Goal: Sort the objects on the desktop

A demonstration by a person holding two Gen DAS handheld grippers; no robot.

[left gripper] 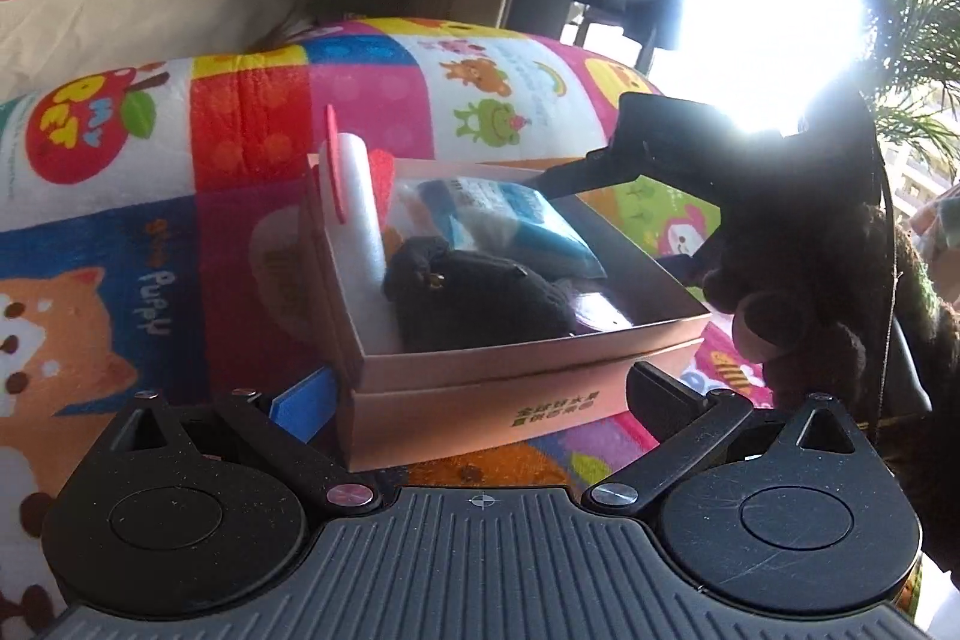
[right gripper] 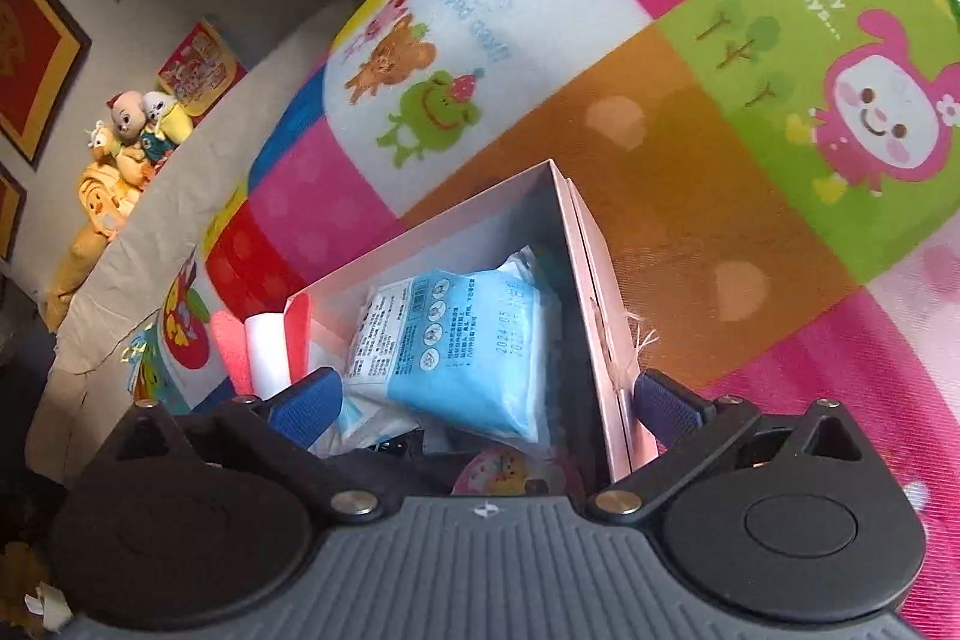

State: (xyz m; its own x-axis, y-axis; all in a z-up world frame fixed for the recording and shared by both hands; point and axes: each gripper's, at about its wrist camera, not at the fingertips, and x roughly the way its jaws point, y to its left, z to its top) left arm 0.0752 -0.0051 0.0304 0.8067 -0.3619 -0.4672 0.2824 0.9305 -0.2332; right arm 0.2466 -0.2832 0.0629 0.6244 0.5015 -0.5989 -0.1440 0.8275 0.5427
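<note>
My right tongs (right gripper: 483, 403) gape wide and empty over the pink box (right gripper: 591, 280), above the blue packet (right gripper: 474, 352). My left tongs (left gripper: 477, 400) straddle its near wall, steadying; I should lift clear straight.

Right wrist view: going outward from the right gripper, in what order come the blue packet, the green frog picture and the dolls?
1. Blue packet, in the pink box, just ahead of the right gripper.
2. Green frog picture, on the mat beyond the box.
3. Dolls, far left, by the wall.
</note>
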